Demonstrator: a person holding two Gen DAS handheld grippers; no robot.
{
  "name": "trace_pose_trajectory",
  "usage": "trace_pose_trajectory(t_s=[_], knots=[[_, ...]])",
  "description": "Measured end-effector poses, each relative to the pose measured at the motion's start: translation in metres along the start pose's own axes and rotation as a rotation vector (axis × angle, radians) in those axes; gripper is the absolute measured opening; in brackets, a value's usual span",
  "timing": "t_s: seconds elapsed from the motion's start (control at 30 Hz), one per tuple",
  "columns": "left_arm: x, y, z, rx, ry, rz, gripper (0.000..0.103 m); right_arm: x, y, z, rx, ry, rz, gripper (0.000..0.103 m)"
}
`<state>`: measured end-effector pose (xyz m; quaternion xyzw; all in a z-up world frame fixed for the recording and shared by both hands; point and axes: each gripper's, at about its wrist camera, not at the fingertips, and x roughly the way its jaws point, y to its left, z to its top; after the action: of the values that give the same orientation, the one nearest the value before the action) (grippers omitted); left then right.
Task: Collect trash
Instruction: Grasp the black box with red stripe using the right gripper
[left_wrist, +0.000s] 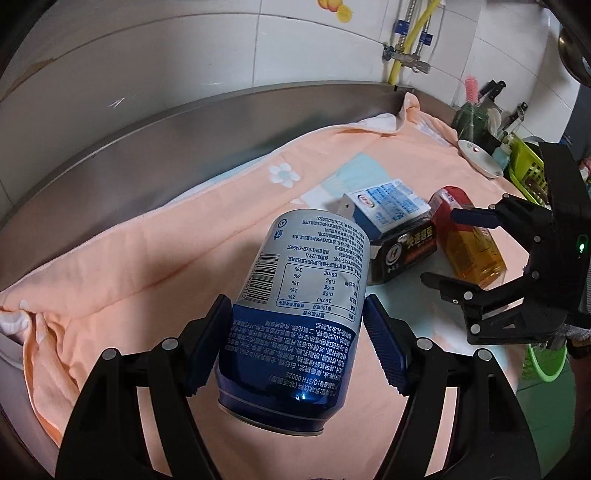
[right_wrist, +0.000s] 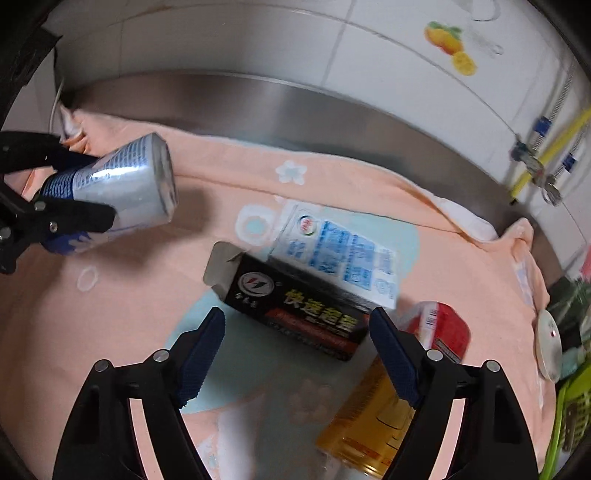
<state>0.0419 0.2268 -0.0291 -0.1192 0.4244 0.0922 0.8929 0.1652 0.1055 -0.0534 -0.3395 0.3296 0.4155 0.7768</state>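
Observation:
My left gripper (left_wrist: 297, 347) is shut on a blue and silver drink can (left_wrist: 299, 314) and holds it above the peach towel (left_wrist: 129, 266). The can and left gripper also show at the left of the right wrist view (right_wrist: 122, 188). My right gripper (right_wrist: 297, 354) is open and empty, just above a black carton (right_wrist: 295, 306). Behind the carton lies a white and blue milk carton (right_wrist: 340, 254). To its right lies a plastic bottle of amber liquid with a red label (right_wrist: 373, 417). In the left wrist view the right gripper (left_wrist: 448, 247) hovers by the bottle (left_wrist: 471, 251).
A steel backsplash (left_wrist: 184, 140) and white tiled wall run behind the towel. A small white dish (left_wrist: 480, 158) and green baskets (left_wrist: 528, 166) with utensils stand at the right end. A green bin (left_wrist: 546, 362) sits lower right.

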Motion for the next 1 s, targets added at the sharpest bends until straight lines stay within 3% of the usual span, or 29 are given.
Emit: trace_pose_trajectory(t_s=[0.37,0.67,1.0], knots=[[0.011,0.0,0.0,-0.003,0.021,-0.012,0.072,0.019,0.003,0.005,-0.027,0.025,0.043,0.078],[0.014,0.003,0.0,-0.011,0.023,-0.013,0.072,0.034,-0.01,0.011,-0.027,0.055,0.026,0.08],[0.017,0.006,-0.002,-0.024,0.031,-0.013,0.072,0.047,-0.03,0.01,0.025,0.087,0.124,0.087]])
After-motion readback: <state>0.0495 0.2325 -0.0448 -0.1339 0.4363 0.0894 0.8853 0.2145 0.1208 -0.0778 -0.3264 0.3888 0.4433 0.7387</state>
